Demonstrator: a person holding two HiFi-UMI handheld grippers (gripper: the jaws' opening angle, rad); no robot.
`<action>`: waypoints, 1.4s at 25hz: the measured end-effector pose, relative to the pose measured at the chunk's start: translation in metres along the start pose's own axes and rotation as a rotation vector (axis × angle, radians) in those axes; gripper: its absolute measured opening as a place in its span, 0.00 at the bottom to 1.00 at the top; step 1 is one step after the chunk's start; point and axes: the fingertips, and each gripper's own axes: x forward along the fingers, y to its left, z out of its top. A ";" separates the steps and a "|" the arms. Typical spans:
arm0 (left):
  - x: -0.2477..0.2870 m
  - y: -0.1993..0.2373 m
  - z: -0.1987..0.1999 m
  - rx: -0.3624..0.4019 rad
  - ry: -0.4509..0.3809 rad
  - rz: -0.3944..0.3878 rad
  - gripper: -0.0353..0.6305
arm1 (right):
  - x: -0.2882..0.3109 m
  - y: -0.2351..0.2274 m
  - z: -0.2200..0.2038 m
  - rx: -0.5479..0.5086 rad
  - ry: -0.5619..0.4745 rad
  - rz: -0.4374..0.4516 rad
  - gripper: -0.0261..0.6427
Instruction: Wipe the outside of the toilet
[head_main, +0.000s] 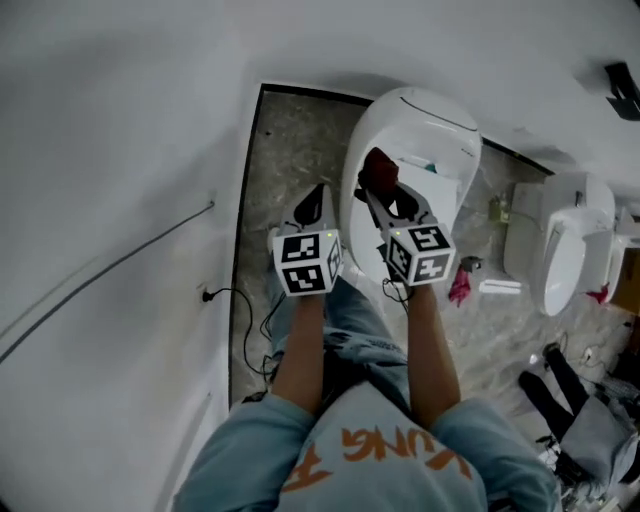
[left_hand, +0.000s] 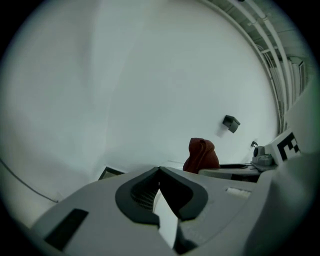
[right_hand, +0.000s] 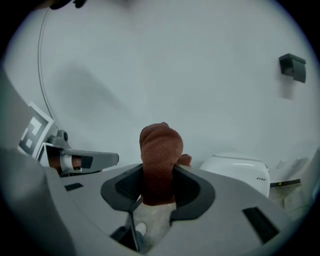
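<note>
wall (head_main: 120, 150): plain white, fills the left side. A thin cable (head_main: 110, 265) runs across it.
floor (head_main: 290, 150): mottled grey stone, a narrow strip between the wall and the toilet. A black cord (head_main: 245, 330) is looped on it near the foot of the wall.
left tongs (left_hand: 159, 169): tips pressed together, nothing between them. They hang over the floor strip, just beside the toilet's left flank. Idle, as I read it.
toilet (head_main: 420, 130): white, glossy, lid down. Long axis runs away from the person toward the far wall, leaning slightly right.
cloth (right_hand: 160, 145): dark red terry, bunched up, sticking out past the tips.
right tongs (right_hand: 158, 169): pinching the cloth, spread only by its thickness. They sit over the near end of the lid.
key relation: the toilet lies directly below and ahead of the right tongs, so the right hand is clearly nearer. From its own view the cloth shows against the wall, so it looks lifted off the shell, but I can't confirm contact. Next move probably needs a drop onto the lid or left flank, then strokes along the long axis.
surface: smooth curved porcelain, so the cloth should slide easily.
room, right: a second toilet (head_main: 560, 250) well apart, with a pink rag (head_main: 460, 285) on the floor between the two.
</note>
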 end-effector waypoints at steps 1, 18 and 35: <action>-0.004 -0.009 0.018 0.012 -0.029 -0.004 0.05 | -0.009 -0.004 0.021 0.008 -0.044 -0.019 0.27; -0.084 -0.168 0.271 0.384 -0.514 -0.162 0.05 | -0.182 -0.021 0.280 -0.134 -0.641 -0.218 0.27; -0.094 -0.187 0.278 0.440 -0.549 -0.174 0.05 | -0.203 -0.026 0.285 -0.185 -0.629 -0.290 0.28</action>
